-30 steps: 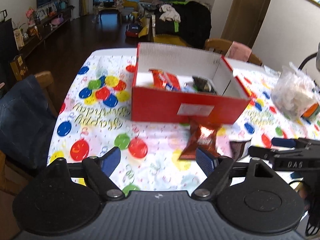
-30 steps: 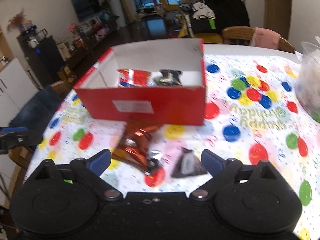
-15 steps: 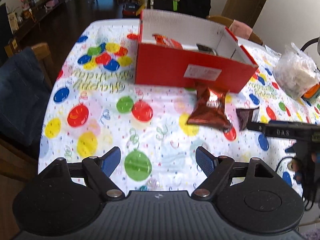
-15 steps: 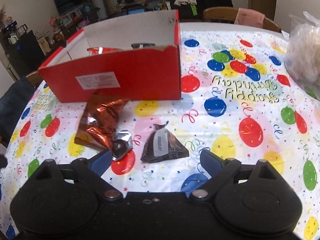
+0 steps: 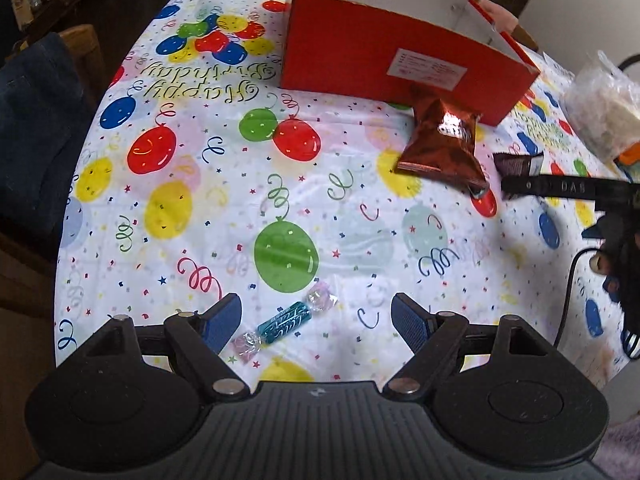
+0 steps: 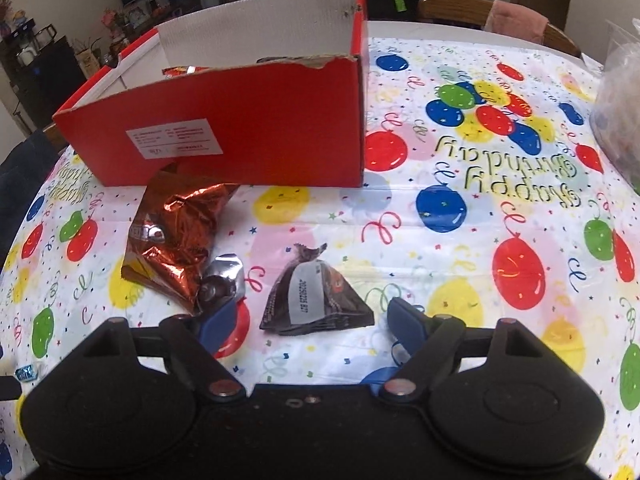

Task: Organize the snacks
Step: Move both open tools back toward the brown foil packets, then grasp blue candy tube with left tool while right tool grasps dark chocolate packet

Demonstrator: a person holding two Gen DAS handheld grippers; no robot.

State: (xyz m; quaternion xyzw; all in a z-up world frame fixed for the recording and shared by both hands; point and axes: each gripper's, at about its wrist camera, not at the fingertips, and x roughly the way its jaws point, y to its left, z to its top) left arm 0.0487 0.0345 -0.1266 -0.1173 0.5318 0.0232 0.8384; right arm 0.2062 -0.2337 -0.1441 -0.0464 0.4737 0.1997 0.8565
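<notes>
Dark triangular snack packet (image 6: 316, 298): flat on the balloon tablecloth (image 6: 460, 216), near side of the red box (image 6: 240, 128), apex pointing far. Right gripper (image 6: 310, 320): jaws apart, just been closing, straddling its broad base. Left gripper (image 5: 316, 322): apart, over a teal wrapped candy (image 5: 284, 322).

Both grippers dropped toward the table. The left gripper (image 5: 316, 320) came down over a teal candy (image 5: 285, 323) near the table's front edge, which now lay between its wide jaws. The right gripper (image 6: 308, 320) lowered around a dark packet (image 6: 316, 300), its jaws just closing, not yet touching it.
</notes>
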